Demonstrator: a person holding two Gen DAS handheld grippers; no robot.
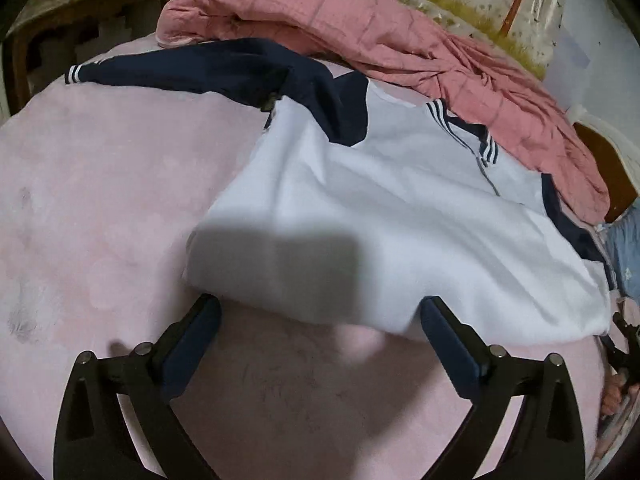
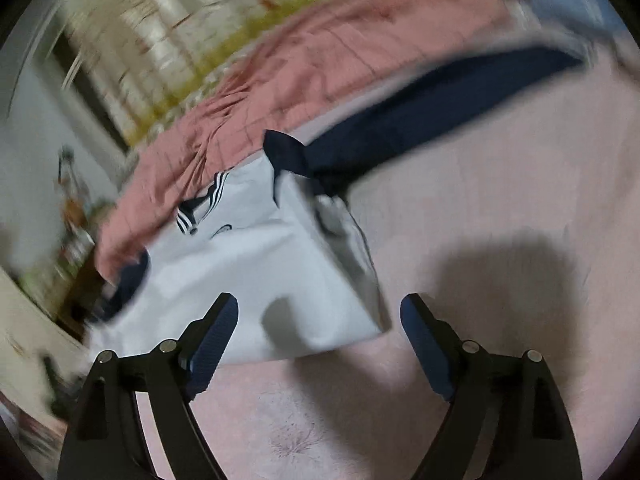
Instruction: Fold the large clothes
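Note:
A white jacket (image 1: 380, 216) with navy sleeves and striped collar lies on a pink bed sheet (image 1: 100, 200). One navy sleeve (image 1: 180, 72) stretches out to the left. My left gripper (image 1: 320, 312) is open and empty, just in front of the jacket's near hem. In the right wrist view, which is blurred, the same jacket (image 2: 248, 264) lies partly folded, its navy sleeve (image 2: 432, 120) reaching up to the right. My right gripper (image 2: 320, 312) is open and empty, its fingers at the jacket's near corner.
A rumpled pink quilt (image 1: 400, 40) lies behind the jacket along the wall. A dark wooden cabinet (image 1: 80, 12) stands at the far left. A blue garment (image 1: 624, 248) lies at the right edge. Part of the other gripper (image 1: 624, 344) shows at the right.

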